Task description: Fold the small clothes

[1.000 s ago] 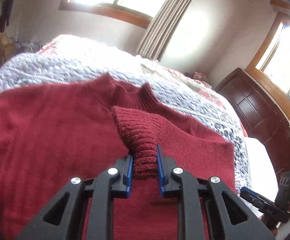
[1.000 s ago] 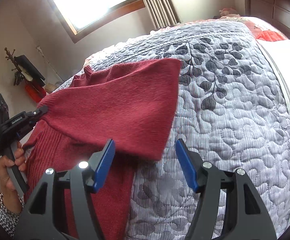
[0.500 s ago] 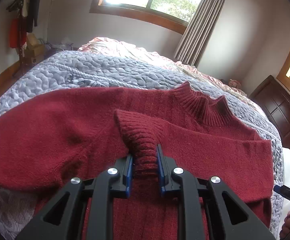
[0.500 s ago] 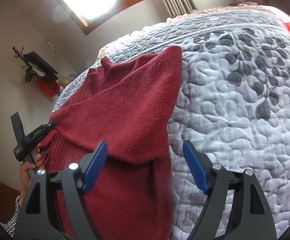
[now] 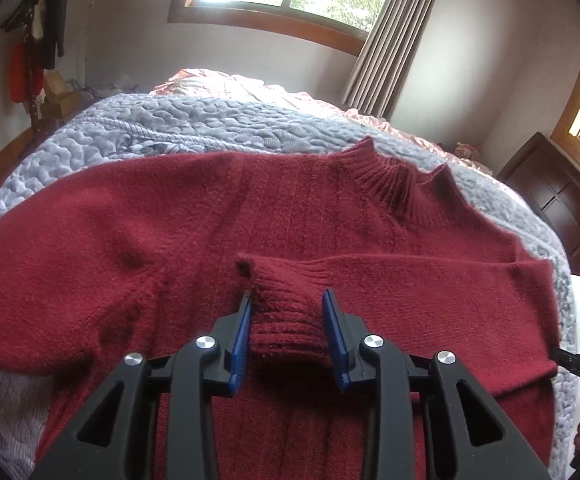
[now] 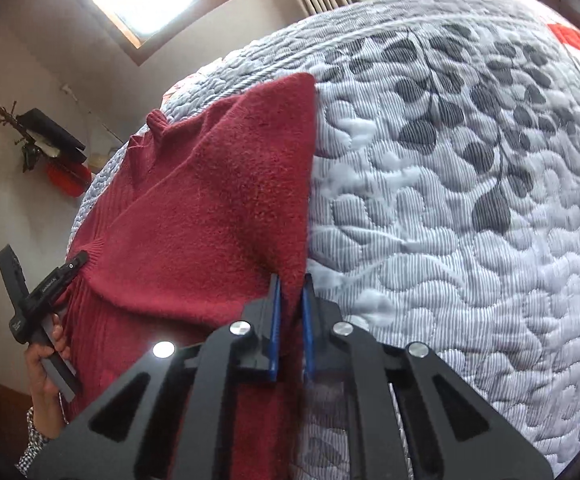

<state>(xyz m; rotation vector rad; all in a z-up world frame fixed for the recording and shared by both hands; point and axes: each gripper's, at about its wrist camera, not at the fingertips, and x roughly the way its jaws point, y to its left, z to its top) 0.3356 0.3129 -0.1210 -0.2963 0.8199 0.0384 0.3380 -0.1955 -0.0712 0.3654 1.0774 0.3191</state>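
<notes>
1. The right gripper [image 6: 290, 312], which was gaping wide half a second ago beside the sweater [image 5: 249, 216], is now clenching on the sweater's side edge, next to the folded sleeve [image 6: 225, 208]. Judgement: the right-hand fold is getting anchored for the next step.
2. The left gripper [image 5: 285, 328] was pinching the ribbed cuff [image 5: 281, 300] tightly before; its blue pads are now standing wider, with the cuff still lying between them. Whether they are still pressing on it cannot be told. Judgement: the sleeve is being laid down across the chest.
3. The sweater is lying flat on the grey quilted bed [image 6: 450, 200], collar [image 5: 394, 184] pointing away, right sleeve folded inward across the body.
4. The left gripper is pointing along the sweater's midline, low over the cloth. The right gripper is coming in from the sweater's right side, with the person's left hand [image 6: 45, 364] gripping the other handle.
</notes>
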